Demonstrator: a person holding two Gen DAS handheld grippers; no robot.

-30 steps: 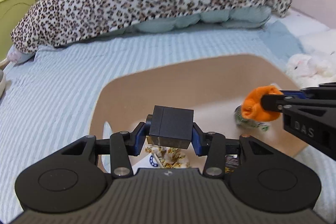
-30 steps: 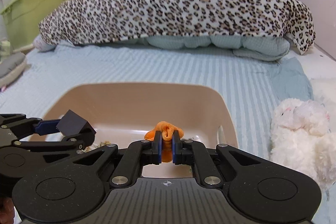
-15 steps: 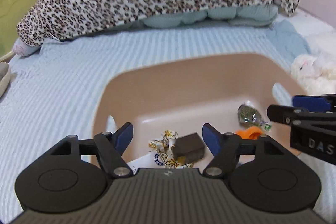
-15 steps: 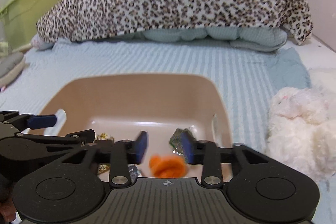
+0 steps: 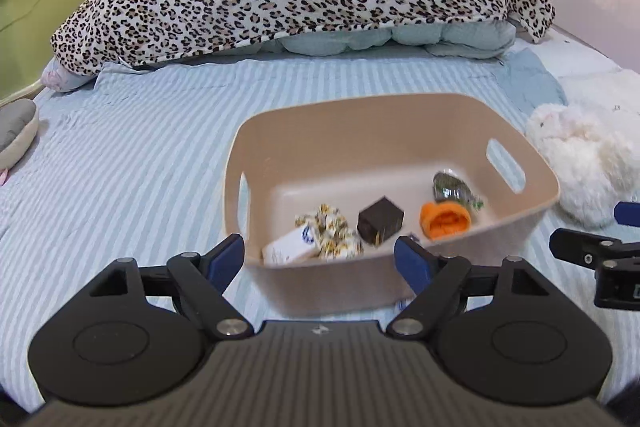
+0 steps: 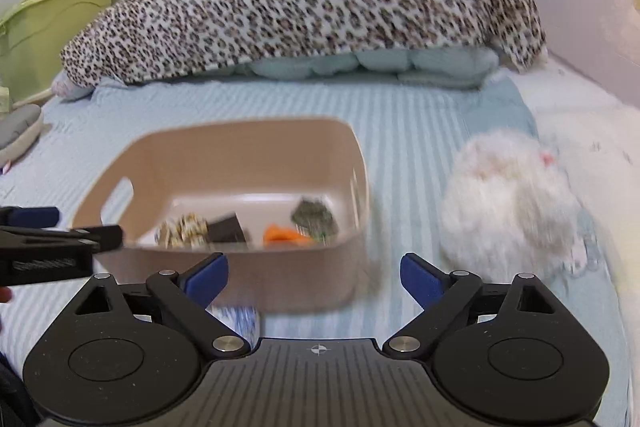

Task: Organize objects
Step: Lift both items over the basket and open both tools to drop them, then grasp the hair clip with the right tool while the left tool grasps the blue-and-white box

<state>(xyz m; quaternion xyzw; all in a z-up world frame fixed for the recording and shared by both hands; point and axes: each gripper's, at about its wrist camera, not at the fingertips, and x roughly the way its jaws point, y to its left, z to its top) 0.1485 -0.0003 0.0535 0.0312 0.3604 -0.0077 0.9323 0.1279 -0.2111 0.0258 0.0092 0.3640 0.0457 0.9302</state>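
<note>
The left gripper [image 5: 319,259] is hanging with its jaws spread wide and nothing between them, just short of the near wall of the tan basket [image 5: 516,223], which is sitting on the striped bedsheet [image 5: 132,163]. Inside the basket, running left to right, a white packet [image 5: 289,247], a flowered wrapper [image 5: 330,229], a dark box [image 5: 380,219], an orange cloth [image 5: 445,219] and a green wrapper [image 5: 454,187] are lying on the floor of it. So the sorted things are lying straight ahead of and below the left gripper.

Further right, the white plush toy [image 6: 516,195] is lying on the bedsheet just beside the basket's right wall, outside it. The right gripper [image 6: 314,277] is also standing wide and empty, and the toy is sitting ahead and to its right, blurred in that view. The right gripper looks the nearer one to it, so a reach forward and rightward seems the likely next move.
</note>
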